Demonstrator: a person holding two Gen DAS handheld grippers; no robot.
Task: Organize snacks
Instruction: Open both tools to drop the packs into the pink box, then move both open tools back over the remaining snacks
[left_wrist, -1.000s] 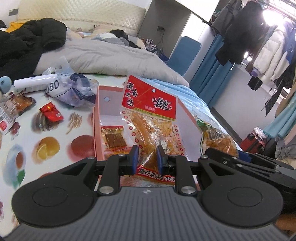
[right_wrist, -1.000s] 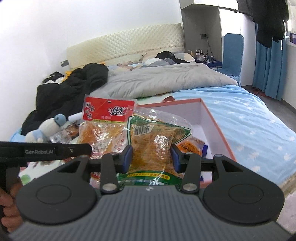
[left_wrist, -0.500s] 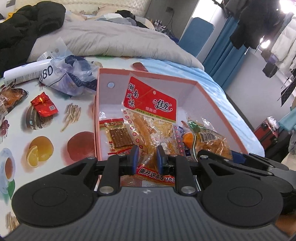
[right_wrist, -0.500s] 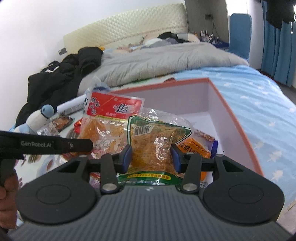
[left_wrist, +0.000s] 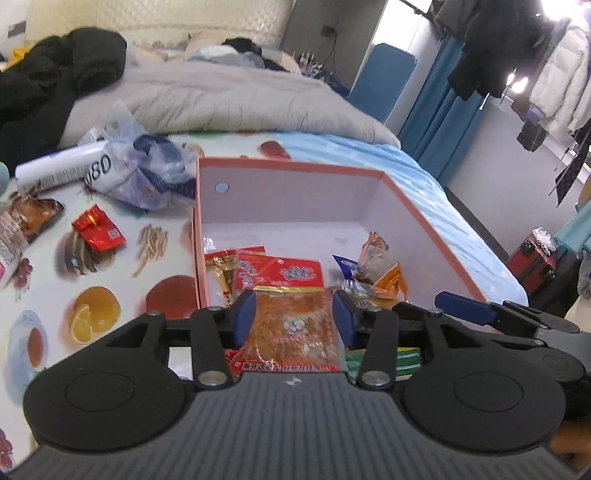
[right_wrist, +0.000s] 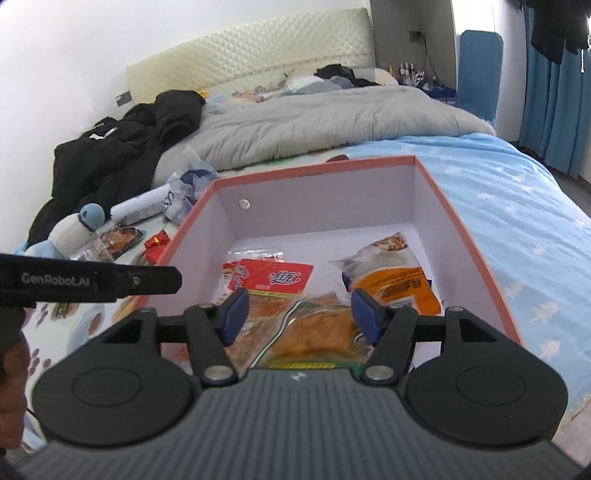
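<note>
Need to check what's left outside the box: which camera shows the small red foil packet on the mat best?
The left wrist view: the small red foil packet lies unobstructed on the fruit-print mat. The right wrist view shows it tiny, beside the pink box's wall.

Bed (right_wrist: 517, 192) with a fruit-print cloth (left_wrist: 48, 295), carrying a pink box (left_wrist: 295, 168).
On the cloth we see a red packet (left_wrist: 98, 230), a crumpled plastic bag (left_wrist: 147, 173), a white tube (left_wrist: 61, 168); a grey duvet (left_wrist: 221, 99) lies behind.

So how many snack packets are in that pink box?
4: a red-topped packet and a green-edged packet near the front, a small clear packet behind them, an orange packet on the right. More may hide underneath.
</note>
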